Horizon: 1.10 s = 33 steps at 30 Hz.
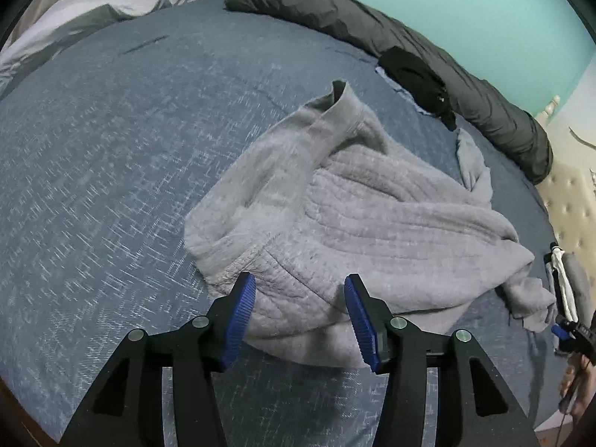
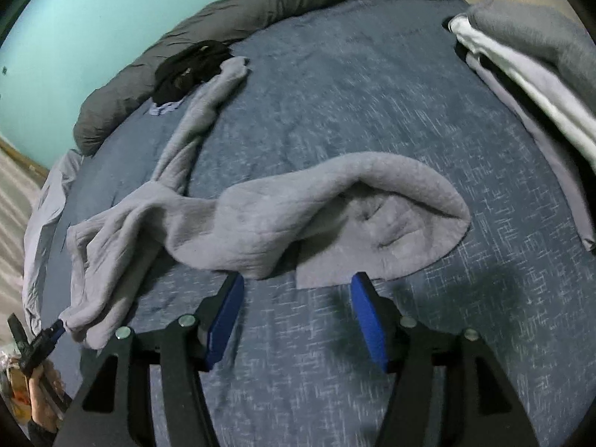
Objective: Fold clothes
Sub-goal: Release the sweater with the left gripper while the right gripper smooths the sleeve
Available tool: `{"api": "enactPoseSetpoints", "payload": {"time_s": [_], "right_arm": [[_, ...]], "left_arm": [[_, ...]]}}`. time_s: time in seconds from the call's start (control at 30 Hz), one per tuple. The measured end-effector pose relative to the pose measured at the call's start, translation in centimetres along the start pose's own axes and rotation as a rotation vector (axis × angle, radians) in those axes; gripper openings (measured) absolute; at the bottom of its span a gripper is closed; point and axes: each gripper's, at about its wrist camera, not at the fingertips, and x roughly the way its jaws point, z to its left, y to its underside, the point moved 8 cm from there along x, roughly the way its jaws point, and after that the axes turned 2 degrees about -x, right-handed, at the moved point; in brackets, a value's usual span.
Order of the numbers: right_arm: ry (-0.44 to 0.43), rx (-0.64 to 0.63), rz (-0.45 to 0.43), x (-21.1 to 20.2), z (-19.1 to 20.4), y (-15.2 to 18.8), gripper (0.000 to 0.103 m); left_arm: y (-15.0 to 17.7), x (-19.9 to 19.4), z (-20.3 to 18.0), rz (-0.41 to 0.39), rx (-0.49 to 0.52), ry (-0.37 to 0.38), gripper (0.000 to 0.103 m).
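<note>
A grey quilted sweater (image 1: 335, 201) lies crumpled on the blue bedspread (image 1: 111, 171), collar pointing away. My left gripper (image 1: 300, 281) hovers open over its near hem, and cloth shows between the blue pads (image 1: 242, 313). In the right wrist view the sweater (image 2: 260, 216) stretches across the bed with one sleeve (image 2: 193, 111) trailing toward the far side. My right gripper (image 2: 297, 279) is open just short of its rounded edge, with nothing between the fingers. The left gripper (image 2: 52, 331) shows small at the lower left, at the sweater's corner. The right gripper (image 1: 564, 331) appears at the right edge.
A dark grey rolled duvet (image 1: 372, 26) runs along the teal wall, with a black garment (image 1: 417, 78) beside it. A stack of folded clothes (image 2: 521, 56) sits at the bed's right side. Pale bedding (image 1: 74, 15) lies far left. A tufted headboard (image 1: 570, 193) stands right.
</note>
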Motion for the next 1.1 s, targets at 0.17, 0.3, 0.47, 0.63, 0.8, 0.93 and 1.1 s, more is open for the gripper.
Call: {"api": "enactPoseSetpoints", "payload": {"time_s": [0.17,0.3,0.47,0.63,0.8,0.93,1.1], "right_arm": [[0.033,0.044,-0.007,1.4,-1.6,-1.2,0.066],[0.120,0.088,0.000,2.1,-4.0,-1.1,0.066],[0.214,0.162,0.047,3.2,-7.4,-0.3,0.066],[0.152,0.239,0.025,3.6,-8.3,0.3,0.066],[0.111,0.220,-0.014,3.4,-7.8,-0.4,0.038],[0.102,0.163,-0.051,1.9,-6.5,-1.3,0.015],[0.096,0.057,-0.143,-3.4,-5.4,-3.9,0.010]], "left_arm": [[0.2,0.4,0.3,0.002,0.011,-0.012,0.054],[0.1,-0.1,0.6,-0.004,0.013,-0.019,0.054],[0.1,-0.7,1.2,-0.009,0.016,-0.040,0.054],[0.1,-1.2,2.1,-0.016,-0.001,-0.049,0.058],[-0.1,-1.5,2.5,-0.022,-0.007,-0.064,0.058],[-0.3,-2.0,2.4,-0.030,-0.008,-0.067,0.058],[-0.7,-2.9,1.9,-0.044,-0.009,-0.060,0.058]]}}
